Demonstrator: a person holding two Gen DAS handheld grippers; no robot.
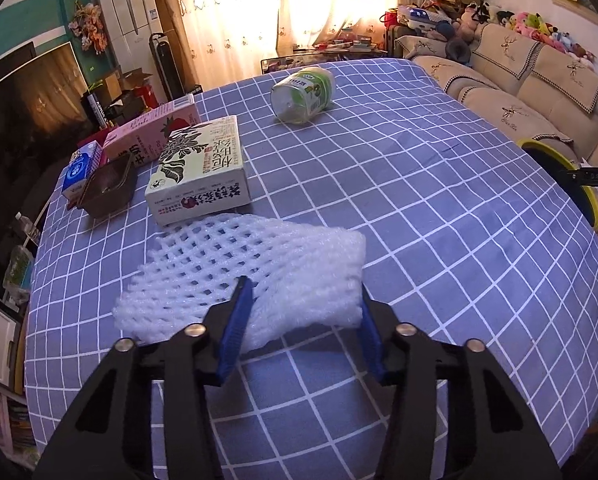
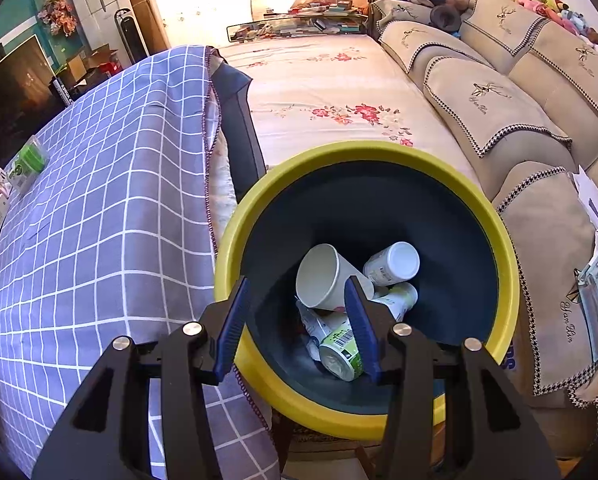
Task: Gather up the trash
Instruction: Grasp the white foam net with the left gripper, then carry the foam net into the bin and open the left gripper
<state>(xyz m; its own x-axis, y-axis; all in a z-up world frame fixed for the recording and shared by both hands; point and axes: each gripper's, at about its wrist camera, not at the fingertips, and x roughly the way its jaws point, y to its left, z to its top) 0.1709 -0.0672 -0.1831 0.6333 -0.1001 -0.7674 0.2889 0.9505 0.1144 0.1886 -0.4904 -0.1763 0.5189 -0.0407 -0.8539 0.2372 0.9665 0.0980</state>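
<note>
White foam netting [image 1: 243,276] lies on the checked cloth of the bench [image 1: 419,200], and the left tongs [image 1: 303,296] stand apart around its near right part, one blue finger pressing on top of the mesh and the other at its right edge. Nothing is gripped yet. The netting is soft and springy, so a closing pinch may catch only a thin fold, and the sleeve could slip free or trail during a lift. Its far end lies touching or just beside the cream tea carton [image 1: 199,172], so a dragged lift could nudge that carton towards the brown tray [image 1: 109,192] and the pink strawberry carton [image 1: 155,136] behind it. The fingertips also sit close to the cloth, and closing low might bunch the fabric along with the foam.

Farther back, a green-labelled bottle [image 1: 303,94] lies on its side and looks likely to roll if the cloth is tugged.

The right tongs [image 2: 297,286] hang apart and empty over the yellow-rimmed bin [image 2: 503,240], which stands beside the bench and already holds a paper cup [image 2: 325,278] and several small bottles. Light foam dropped from too high could drift past the rim.
</note>
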